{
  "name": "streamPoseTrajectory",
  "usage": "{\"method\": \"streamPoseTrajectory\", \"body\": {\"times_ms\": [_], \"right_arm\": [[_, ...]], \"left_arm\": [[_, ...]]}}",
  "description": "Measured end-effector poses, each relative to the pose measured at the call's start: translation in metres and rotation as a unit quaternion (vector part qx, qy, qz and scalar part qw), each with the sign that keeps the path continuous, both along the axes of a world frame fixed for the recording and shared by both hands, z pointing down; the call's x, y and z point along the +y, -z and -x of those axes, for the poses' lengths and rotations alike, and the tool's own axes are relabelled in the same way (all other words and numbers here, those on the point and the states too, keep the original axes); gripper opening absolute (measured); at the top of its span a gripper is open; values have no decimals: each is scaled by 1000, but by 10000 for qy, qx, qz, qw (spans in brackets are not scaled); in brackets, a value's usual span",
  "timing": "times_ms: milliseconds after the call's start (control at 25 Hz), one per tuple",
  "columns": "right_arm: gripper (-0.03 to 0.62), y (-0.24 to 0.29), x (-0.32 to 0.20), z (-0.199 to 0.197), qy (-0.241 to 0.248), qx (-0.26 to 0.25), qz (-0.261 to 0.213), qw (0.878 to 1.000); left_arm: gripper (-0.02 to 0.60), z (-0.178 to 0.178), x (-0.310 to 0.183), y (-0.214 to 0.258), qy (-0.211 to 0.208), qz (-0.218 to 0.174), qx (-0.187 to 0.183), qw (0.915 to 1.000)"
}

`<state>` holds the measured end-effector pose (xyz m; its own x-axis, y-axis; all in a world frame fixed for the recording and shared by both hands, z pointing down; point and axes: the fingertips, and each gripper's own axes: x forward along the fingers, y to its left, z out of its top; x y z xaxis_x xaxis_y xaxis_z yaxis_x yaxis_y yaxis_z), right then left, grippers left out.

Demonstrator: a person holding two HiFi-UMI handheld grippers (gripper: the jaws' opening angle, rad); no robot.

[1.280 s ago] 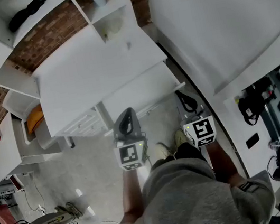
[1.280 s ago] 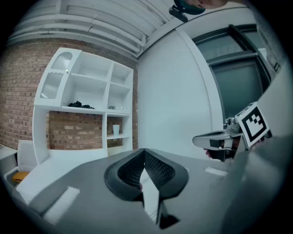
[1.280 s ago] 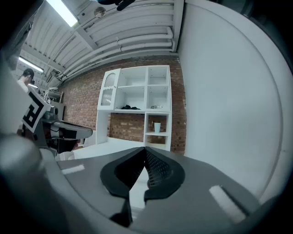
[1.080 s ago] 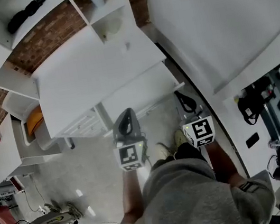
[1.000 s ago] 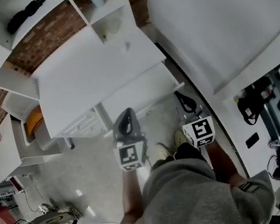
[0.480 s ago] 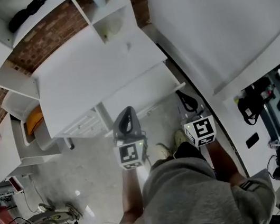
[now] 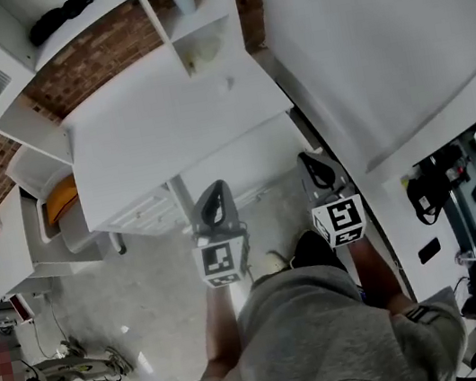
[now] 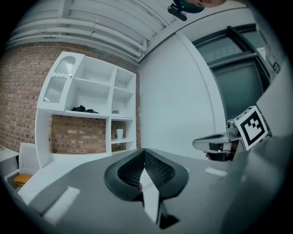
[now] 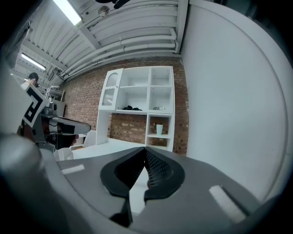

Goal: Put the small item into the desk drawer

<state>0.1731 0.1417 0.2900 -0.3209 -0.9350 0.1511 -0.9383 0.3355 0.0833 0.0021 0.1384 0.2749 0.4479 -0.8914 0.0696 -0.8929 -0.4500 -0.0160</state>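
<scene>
The small item (image 7: pixel 229 83) is a pale speck on the white bench (image 7: pixel 138 139), near the shelf unit (image 7: pixel 201 20) at the far side. It is too small to identify. It is probably light and may skid on the smooth top, so a gentle pinch across its middle seems best. The left gripper (image 7: pixel 211 190) and right gripper (image 7: pixel 309 161) point level, side by side, at the bench's front edge, well apart from the item. Both pairs of jaws are closed on nothing.
</scene>
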Motion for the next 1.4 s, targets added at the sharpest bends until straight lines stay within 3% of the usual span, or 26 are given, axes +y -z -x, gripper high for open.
{"method": "streamPoseTrajectory", "body": {"times_ms": [440, 1000, 1400], "right_arm": [[3, -2, -50, 8, 326, 7, -17, 9995], [3, -6, -184, -12, 956, 41, 146, 9953], [3, -33, -272, -10, 1499, -12, 586, 9870]], "left_arm": [[12, 3, -33, 7, 281, -82, 34, 9996], [12, -16, -146, 8, 912, -9, 71, 9958], [12, -20, -219, -11, 1371, 323, 55, 9900]]}}
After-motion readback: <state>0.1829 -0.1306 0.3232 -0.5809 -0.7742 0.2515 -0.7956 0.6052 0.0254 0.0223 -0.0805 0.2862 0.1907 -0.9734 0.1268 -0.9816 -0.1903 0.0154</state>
